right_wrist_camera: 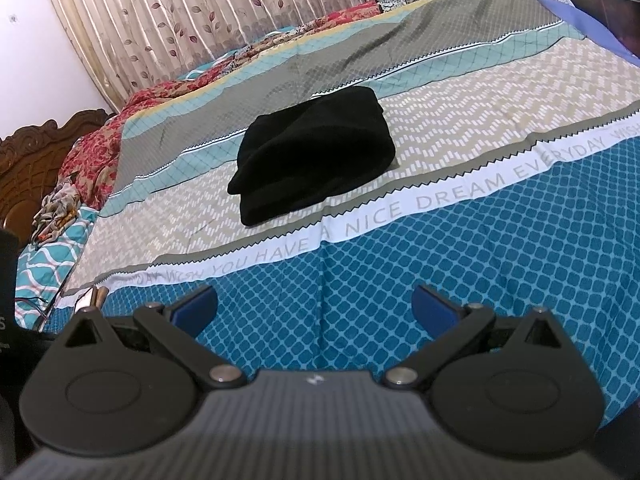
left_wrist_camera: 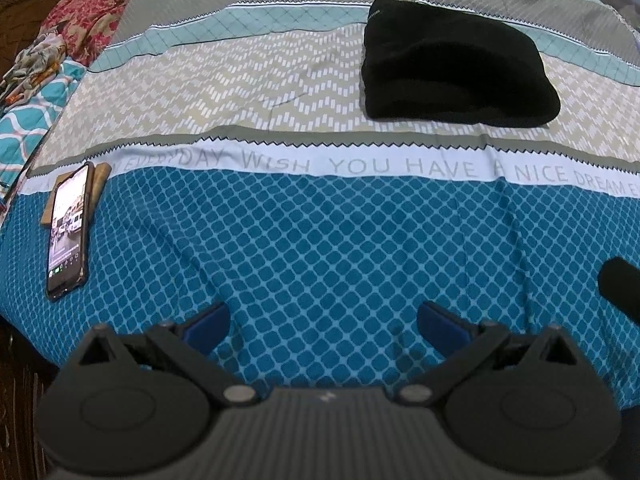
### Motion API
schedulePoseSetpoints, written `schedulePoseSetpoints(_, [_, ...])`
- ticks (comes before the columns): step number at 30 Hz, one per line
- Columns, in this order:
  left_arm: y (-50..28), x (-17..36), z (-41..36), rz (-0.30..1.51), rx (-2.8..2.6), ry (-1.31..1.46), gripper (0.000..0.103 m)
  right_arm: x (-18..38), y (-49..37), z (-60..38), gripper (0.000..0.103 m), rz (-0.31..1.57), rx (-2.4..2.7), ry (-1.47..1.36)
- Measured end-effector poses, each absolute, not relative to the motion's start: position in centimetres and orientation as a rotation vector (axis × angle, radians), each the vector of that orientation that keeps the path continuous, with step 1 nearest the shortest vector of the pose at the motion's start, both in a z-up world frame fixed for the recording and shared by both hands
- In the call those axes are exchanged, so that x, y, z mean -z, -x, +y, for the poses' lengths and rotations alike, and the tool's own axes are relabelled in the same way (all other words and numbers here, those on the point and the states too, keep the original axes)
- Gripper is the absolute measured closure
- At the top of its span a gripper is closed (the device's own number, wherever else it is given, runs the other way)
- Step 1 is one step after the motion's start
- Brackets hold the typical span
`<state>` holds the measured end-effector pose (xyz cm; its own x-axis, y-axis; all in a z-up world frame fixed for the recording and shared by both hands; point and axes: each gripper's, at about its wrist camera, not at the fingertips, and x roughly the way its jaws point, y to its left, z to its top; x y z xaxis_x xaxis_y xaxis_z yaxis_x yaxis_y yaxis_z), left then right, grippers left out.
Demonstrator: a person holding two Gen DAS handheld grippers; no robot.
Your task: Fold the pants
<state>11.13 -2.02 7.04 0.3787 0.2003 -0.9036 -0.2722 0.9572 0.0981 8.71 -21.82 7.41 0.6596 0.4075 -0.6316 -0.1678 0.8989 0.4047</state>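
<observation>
Black pants [left_wrist_camera: 456, 68] lie folded in a compact bundle on the patterned bedsheet [left_wrist_camera: 320, 240], far ahead and to the right in the left wrist view. They also show in the right wrist view [right_wrist_camera: 316, 160], ahead and slightly left of centre. My left gripper [left_wrist_camera: 323, 322] is open and empty, low over the blue diamond part of the sheet, well short of the pants. My right gripper [right_wrist_camera: 315, 306] is open and empty too, over the same blue part near the bed's front edge.
A phone [left_wrist_camera: 69, 224] with a lit screen lies on the sheet at the left, on a wooden piece [left_wrist_camera: 96, 178]. Crumpled floral cloths [left_wrist_camera: 80, 20] lie along the far left side. A carved wooden headboard [right_wrist_camera: 36, 156] and curtains [right_wrist_camera: 200, 20] stand behind.
</observation>
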Motion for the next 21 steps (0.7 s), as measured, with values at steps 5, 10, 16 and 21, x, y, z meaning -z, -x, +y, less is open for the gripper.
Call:
schedulePoseSetpoints(5, [-11.2, -6.7, -2.0, 1.155, -0.3, 0.068, 0.0, -7.3, -8.8, -21.8, 0.0, 0.795, -0.329, -0.328])
schedulePoseSetpoints(10, [-11.2, -6.4, -2.0, 1.162, -0.302, 0.07, 0.0, -7.2, -8.8, -21.8, 0.0, 0.797, -0.328, -0.328])
schedulePoseSetpoints(16, [-11.3, -6.0, -2.0, 1.174, -0.302, 0.072, 0.0, -7.0, -8.9, -21.7, 0.0, 0.804, -0.324, -0.331])
schedulePoseSetpoints(21, [-11.3, -6.0, -2.0, 1.155, -0.301, 0.06, 0.0, -6.9, -8.9, -21.7, 0.0, 0.807, -0.321, -0.332])
